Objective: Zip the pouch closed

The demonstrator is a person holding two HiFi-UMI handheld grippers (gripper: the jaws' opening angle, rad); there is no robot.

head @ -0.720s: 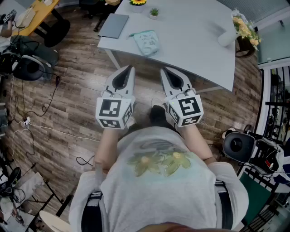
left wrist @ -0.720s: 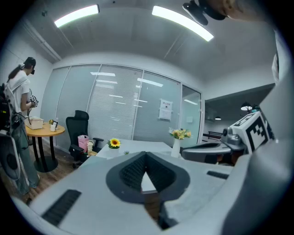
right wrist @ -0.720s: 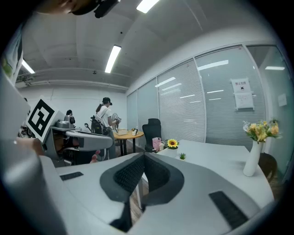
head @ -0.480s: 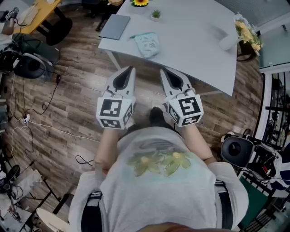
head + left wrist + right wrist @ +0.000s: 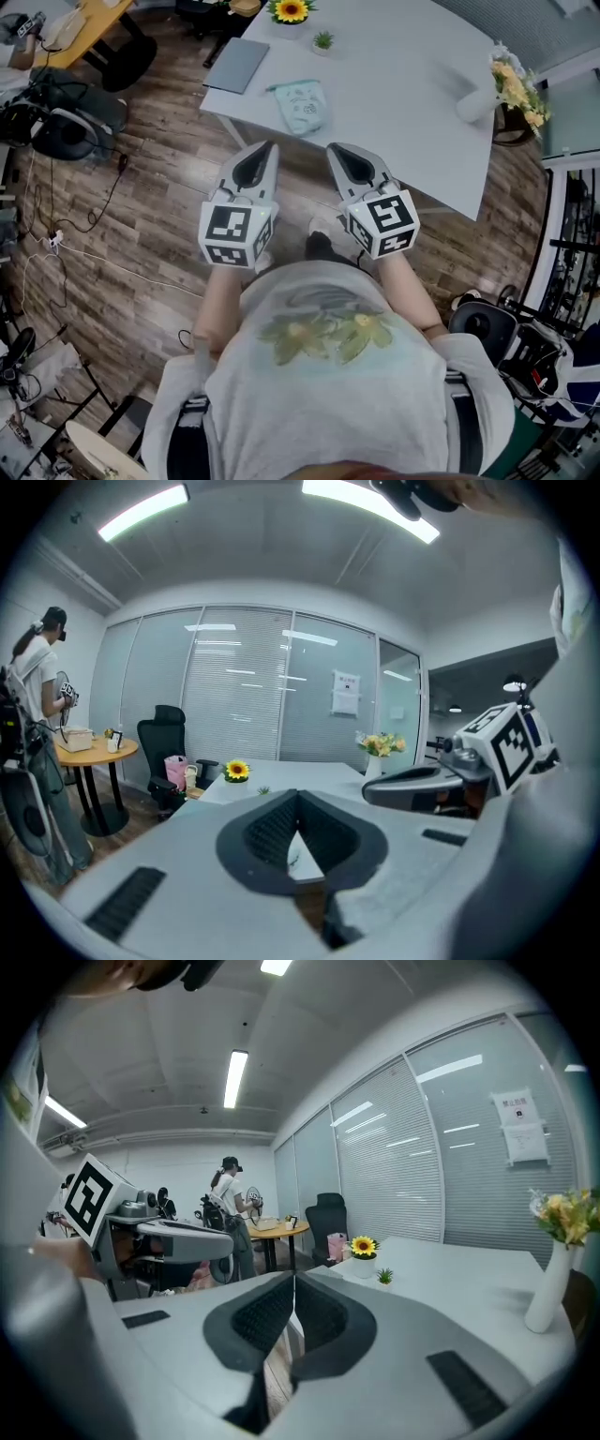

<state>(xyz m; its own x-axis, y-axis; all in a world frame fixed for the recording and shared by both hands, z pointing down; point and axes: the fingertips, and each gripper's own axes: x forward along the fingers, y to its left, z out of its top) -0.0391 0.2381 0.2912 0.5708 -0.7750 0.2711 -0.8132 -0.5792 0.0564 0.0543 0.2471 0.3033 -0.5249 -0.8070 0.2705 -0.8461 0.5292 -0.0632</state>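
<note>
Plainly, the move ahead turns on the fact that the pouch (image 5: 302, 106) lies forward of both grippers and well apart from them. It rests on the white table (image 5: 394, 84), close to that table's near edge and toward its left corner. The left gripper (image 5: 265, 148) and the right gripper (image 5: 337, 150) are held side by side in front of the person's chest, above the wooden floor (image 5: 141, 216). Each has its jaws pressed together with nothing between them, as each gripper's own view shows.

In the head view the pouch sits almost on the line running out between the 2 grippers, so neither one is clearly nearer. Its longer side seems to run roughly away from the person, tilted a little. A thin tab sticks out at its far left corner, though where the zip runs cannot be made out from here.

Room for moving looks generous. To the right of the pouch the tabletop is bare. A flat grey slab (image 5: 236, 66) lies just to the pouch's far left, while a small plant (image 5: 323, 40) and a sunflower pot (image 5: 290, 11) stand beyond it. A white vase (image 5: 473, 101) stands well off to the right. The main hazard is likely the near edge: a pull toward the person could drag the pouch off it.
</note>
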